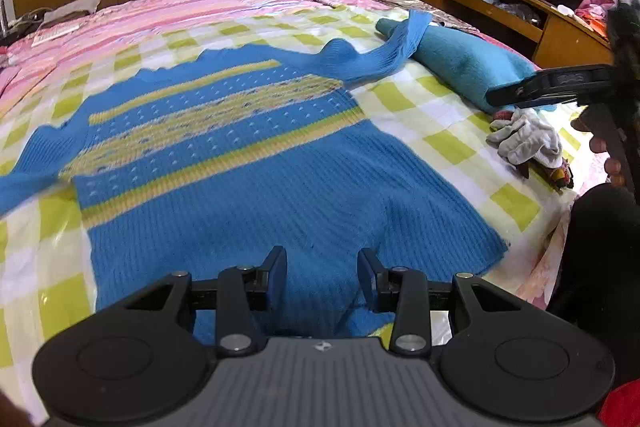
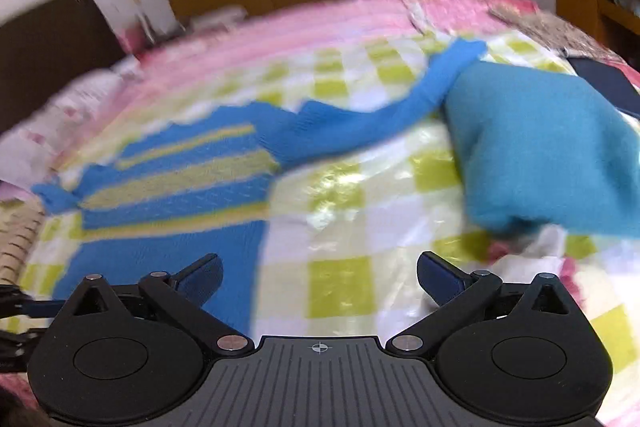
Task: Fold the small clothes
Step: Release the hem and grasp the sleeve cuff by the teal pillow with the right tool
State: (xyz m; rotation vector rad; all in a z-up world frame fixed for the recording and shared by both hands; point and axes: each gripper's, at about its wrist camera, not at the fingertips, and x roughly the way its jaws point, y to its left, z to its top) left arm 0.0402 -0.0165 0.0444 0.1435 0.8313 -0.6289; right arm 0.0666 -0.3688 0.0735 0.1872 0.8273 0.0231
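Item: blue sweater [image 1: 248, 163], spread flat on bed [image 1: 440, 143], fold not begun.
Left hand-held gripper [image 1: 322, 277] part-open over hem, gripping nothing; right hand-held gripper [image 2: 319, 281] wide apart, empty. Next, likely: fold in sleeve [image 1: 372, 57].

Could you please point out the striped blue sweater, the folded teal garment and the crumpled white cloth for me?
striped blue sweater [image 1: 248, 171]: left wrist view, middle of its body.
folded teal garment [image 2: 544, 143]: right wrist view, its flat top face.
crumpled white cloth [image 1: 524, 139]: left wrist view, centre of the bunch.
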